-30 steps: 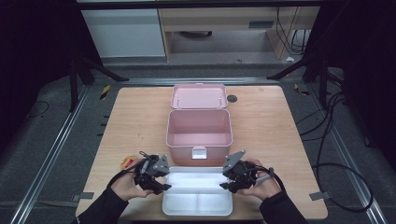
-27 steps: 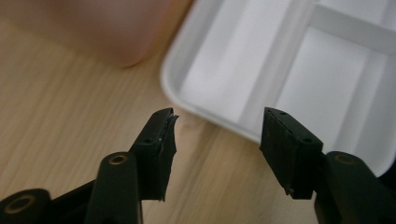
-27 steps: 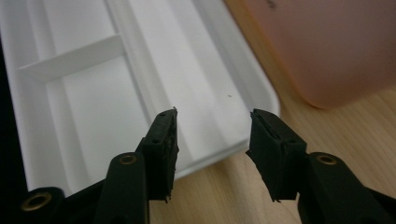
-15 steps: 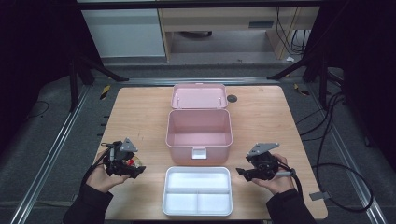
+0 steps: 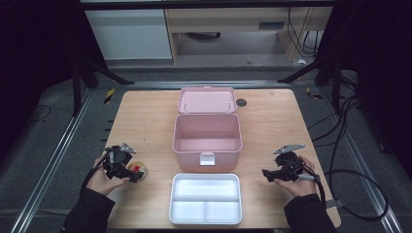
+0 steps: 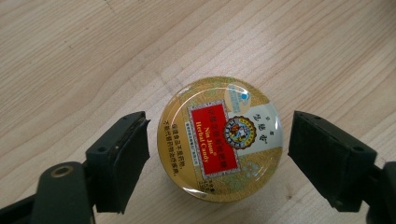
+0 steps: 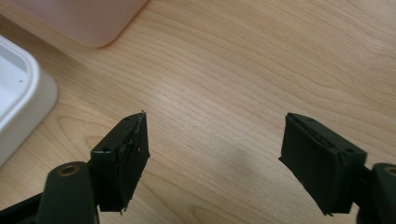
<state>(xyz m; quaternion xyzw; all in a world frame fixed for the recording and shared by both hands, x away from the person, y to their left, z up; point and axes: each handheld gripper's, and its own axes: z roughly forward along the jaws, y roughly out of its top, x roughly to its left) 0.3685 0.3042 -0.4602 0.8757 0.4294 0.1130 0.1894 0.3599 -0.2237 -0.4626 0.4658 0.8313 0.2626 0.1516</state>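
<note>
A round gold tin [image 6: 219, 138] with a red label lies flat on the wooden table, also visible as a small tin [image 5: 137, 170] by my left hand. My left gripper [image 6: 217, 156] stands open around it, one jaw on each side with a gap to the tin. In the high view the left gripper [image 5: 127, 171] sits at the table's left front. My right gripper [image 7: 215, 156] is open over bare wood with nothing between its jaws; the right gripper [image 5: 268, 173] is at the right front, pointing toward the white tray [image 5: 205, 180].
An open pink box [image 5: 208, 148] with its lid [image 5: 206, 100] folded back stands mid-table behind the white three-compartment tray. A small dark disc [image 5: 241, 102] lies beside the lid. The pink box corner [image 7: 88, 21] and tray edge [image 7: 21, 100] sit left of my right gripper.
Both grippers moved outward from the tray's sides, the left to the left front over the tin, the right to the right front. The tray stays where it was.
</note>
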